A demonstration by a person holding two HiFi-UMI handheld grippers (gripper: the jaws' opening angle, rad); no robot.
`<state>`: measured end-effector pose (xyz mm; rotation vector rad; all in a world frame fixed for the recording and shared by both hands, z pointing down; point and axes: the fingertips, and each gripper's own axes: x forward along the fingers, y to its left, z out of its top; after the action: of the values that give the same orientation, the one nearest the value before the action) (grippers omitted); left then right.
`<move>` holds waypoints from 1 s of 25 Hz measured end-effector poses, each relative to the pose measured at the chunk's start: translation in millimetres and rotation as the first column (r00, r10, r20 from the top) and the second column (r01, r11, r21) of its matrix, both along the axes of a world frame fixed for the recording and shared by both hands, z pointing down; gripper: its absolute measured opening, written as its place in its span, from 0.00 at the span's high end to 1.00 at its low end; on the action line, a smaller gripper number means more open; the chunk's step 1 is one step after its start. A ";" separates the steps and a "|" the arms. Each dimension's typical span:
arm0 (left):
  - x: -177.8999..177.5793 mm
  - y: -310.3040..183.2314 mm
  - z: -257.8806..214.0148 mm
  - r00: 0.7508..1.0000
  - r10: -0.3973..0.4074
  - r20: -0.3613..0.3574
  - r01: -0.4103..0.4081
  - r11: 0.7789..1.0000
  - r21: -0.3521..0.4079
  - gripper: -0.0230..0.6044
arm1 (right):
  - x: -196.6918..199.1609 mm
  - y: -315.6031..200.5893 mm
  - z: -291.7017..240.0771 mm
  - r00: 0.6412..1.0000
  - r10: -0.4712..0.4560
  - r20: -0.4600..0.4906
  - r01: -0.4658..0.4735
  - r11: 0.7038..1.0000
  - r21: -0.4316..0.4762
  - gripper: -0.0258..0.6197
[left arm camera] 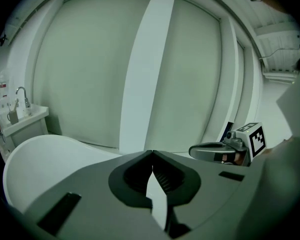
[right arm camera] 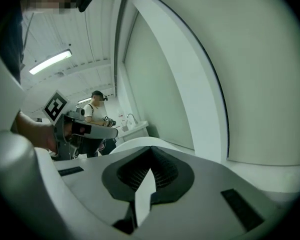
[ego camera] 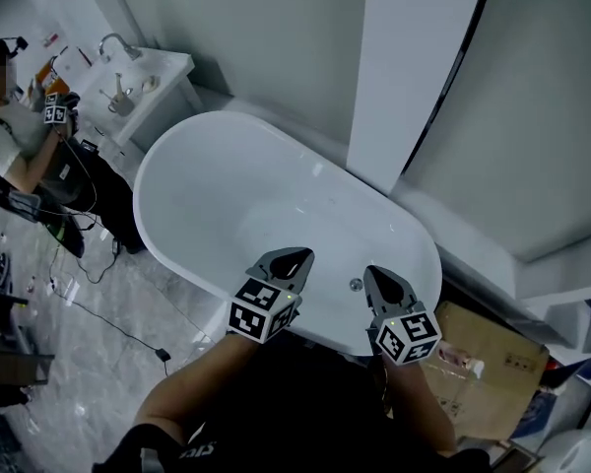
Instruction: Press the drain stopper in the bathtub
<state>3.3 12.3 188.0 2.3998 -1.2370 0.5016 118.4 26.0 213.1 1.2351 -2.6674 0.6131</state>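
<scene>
The white oval bathtub point(ego camera: 207, 175) lies below me, seen in the head view. A small round metal drain stopper point(ego camera: 355, 285) sits in its near end. My left gripper point(ego camera: 297, 255) hovers over the near rim just left of the stopper, jaws shut and holding nothing. My right gripper point(ego camera: 375, 273) hangs just right of the stopper, also shut and holding nothing. In the left gripper view my left gripper point(left arm camera: 152, 152) points at the far wall, with the right gripper point(left arm camera: 225, 151) beside it. In the right gripper view my right gripper point(right arm camera: 151, 148) faces the tub rim, the left gripper point(right arm camera: 85, 129) at its left.
A white pillar point(ego camera: 414, 67) stands behind the tub. A sink with a faucet point(ego camera: 143, 72) is at the back left, where a person point(ego camera: 20, 146) stands holding grippers. Cables point(ego camera: 108, 323) cross the grey floor. A cardboard box point(ego camera: 488, 363) lies at the right.
</scene>
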 end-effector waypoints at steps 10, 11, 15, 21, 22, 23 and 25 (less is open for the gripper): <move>-19.0 -5.2 -52.6 0.995 0.047 -0.087 -0.036 0.992 0.122 0.94 | -8.3 22.0 -58.8 0.998 0.062 0.005 -0.062 0.994 0.088 0.94; -26.1 -8.5 -59.1 0.994 0.051 -0.094 -0.038 0.990 0.135 0.94 | -14.3 20.7 -63.7 0.998 0.063 0.005 -0.063 0.993 0.099 0.94; -58.3 -22.2 -81.7 0.994 0.062 -0.089 -0.043 0.979 0.197 0.94 | -43.3 8.9 -88.2 0.998 0.069 0.003 -0.068 0.986 0.150 0.94; -107.7 -53.2 -119.1 0.999 0.050 -0.009 -0.044 0.948 0.316 0.94 | -71.3 -23.8 -133.7 0.996 0.084 0.011 -0.084 0.963 0.257 0.94; -113.9 -57.7 -127.1 0.998 0.052 -0.019 -0.043 0.945 0.326 0.94 | -73.8 -29.9 -142.9 0.996 0.092 0.017 -0.093 0.957 0.274 0.94; -119.6 -61.0 -133.8 0.998 0.056 -0.031 -0.043 0.943 0.331 0.94 | -76.6 -34.4 -152.4 0.995 0.098 0.023 -0.101 0.951 0.292 0.94; -130.6 -65.5 -143.9 0.997 0.057 -0.056 -0.035 0.943 0.332 0.94 | -84.5 -38.9 -170.4 0.994 0.100 0.031 -0.105 0.939 0.326 0.94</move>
<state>-127.3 -53.2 44.0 2.7035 -1.3282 0.2396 34.0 -12.9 42.7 1.4614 -2.8124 0.1902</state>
